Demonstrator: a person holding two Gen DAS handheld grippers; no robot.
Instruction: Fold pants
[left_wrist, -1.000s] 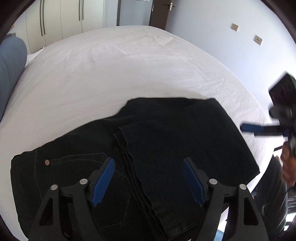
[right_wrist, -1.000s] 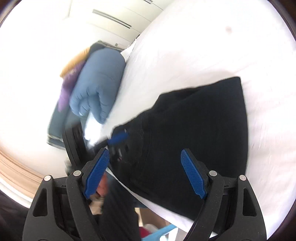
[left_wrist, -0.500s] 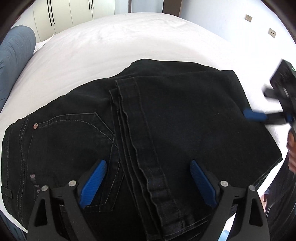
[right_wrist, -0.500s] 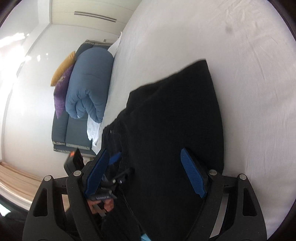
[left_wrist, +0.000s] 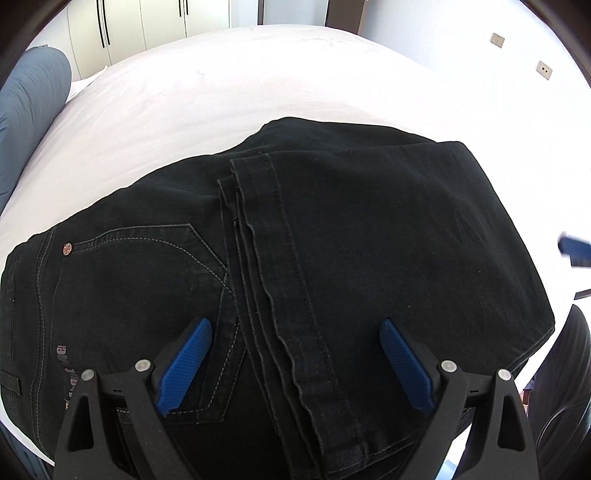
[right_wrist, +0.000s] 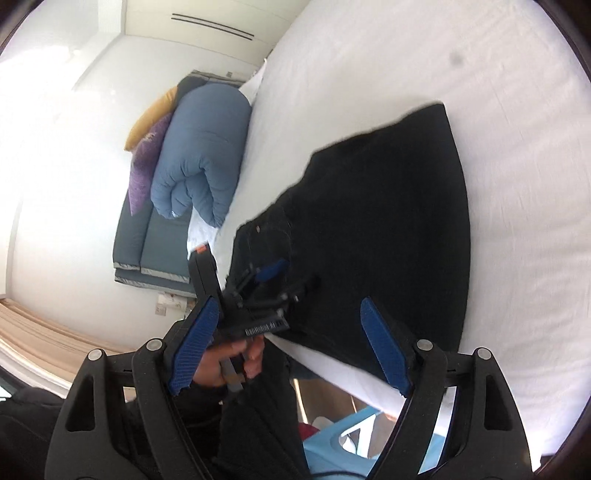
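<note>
While the black pants (left_wrist: 332, 258) lie folded on the white bed (left_wrist: 221, 92), near its front edge, the left gripper (left_wrist: 295, 354) hangs just above them with its blue pads spread wide and gripping nothing. Its jaws have just been opening, and only flat cloth shows below the gap between them, none pinched by either pad. Compared with a second ago, this gripper has dropped closer to the pants, so the stacked leg hems (left_wrist: 280, 295) and the rear pocket (left_wrist: 147, 266) now fill the lower part of its view. The hems run in a band over the seat of the pants, just beside the pocket, showing that the legs are doubled back over the upper half. Seen from the right wrist, the right gripper (right_wrist: 295, 343) is also released and empty, held off the bed's near edge, with the pants (right_wrist: 388, 240) ahead of it; its view has swung since half a second ago. That view also shows the person's hand (right_wrist: 232, 362) working the left tool. Both claws being free of the cloth suggests that this fold has been laid down and let go. What probably remains is one more fold, or smoothing the bundle flat, though the pictures cannot settle which.
</note>
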